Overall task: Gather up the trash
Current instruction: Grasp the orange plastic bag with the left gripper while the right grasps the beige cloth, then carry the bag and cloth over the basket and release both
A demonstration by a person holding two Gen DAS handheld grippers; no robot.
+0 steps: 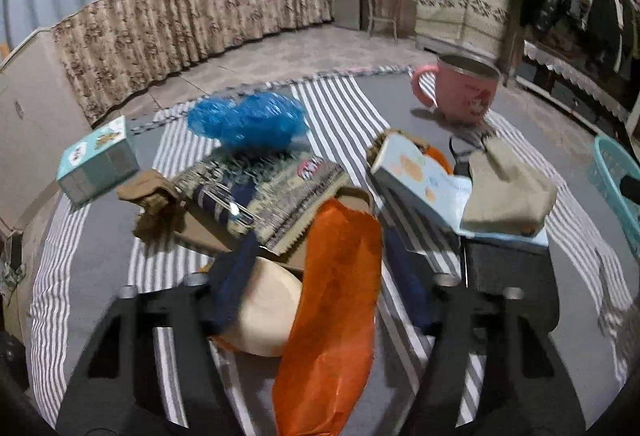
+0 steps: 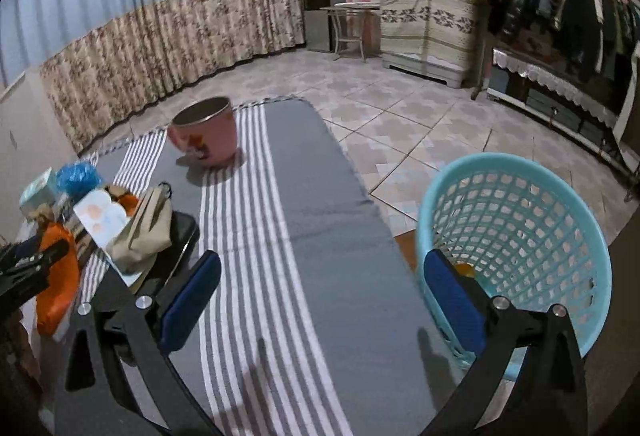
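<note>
Striped cloth (image 2: 304, 236) bare centrally, basket (image 2: 560, 220) beyond its right edge

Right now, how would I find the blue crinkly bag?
Start at the striped cloth and find the pile of trash on it, left of the pink mug. The blue bag sits at the pile's far end, behind the patterned wrapper. It is the only crumpled, shiny blue thing there.

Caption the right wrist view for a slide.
Open right gripper hovers over the striped cloth, teal basket beside it, pink mug beyond.
</note>
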